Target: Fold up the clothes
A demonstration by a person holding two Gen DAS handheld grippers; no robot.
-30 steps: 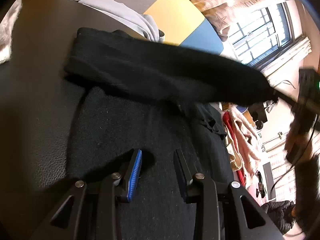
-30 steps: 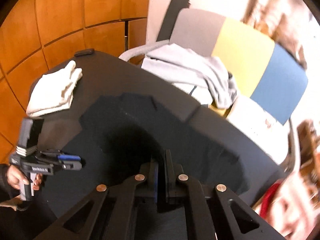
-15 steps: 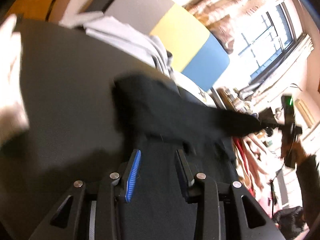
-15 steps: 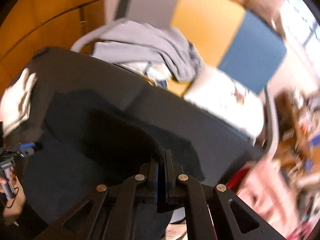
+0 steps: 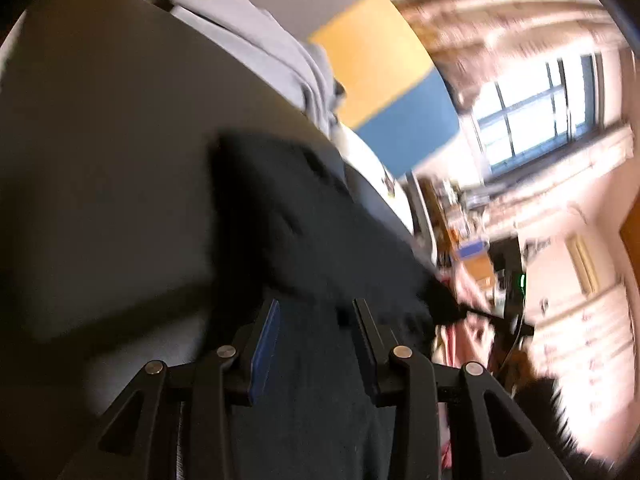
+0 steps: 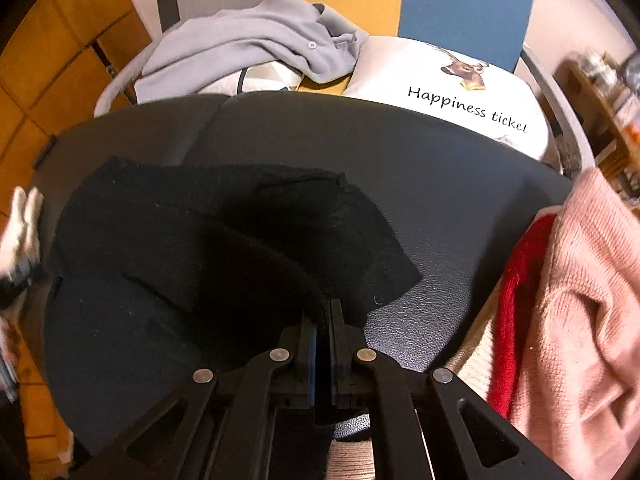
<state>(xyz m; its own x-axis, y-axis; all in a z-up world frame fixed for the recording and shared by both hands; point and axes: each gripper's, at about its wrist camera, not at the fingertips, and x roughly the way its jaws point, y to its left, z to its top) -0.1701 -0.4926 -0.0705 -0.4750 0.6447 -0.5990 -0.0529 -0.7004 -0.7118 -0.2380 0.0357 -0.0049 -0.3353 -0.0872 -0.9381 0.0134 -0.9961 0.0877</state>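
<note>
Right gripper [image 6: 323, 312] has its jaws pinched tight on an edge of the black garment [image 6: 224, 240], lifting a flap so it arches over the rest, which looks like a fold under way. The garment lies across the middle of the dark table [image 6: 460, 184], reaching toward its left edge. Left gripper [image 5: 316, 320] hangs with jaws spread wide, gripping nothing, low over the same cloth, probably ready to pin it. The fabric is soft, matte and fuzzy; the tabletop is pebbled like leather. A grey shirt [image 6: 256, 36] sits slumped beyond the far edge.
</note>
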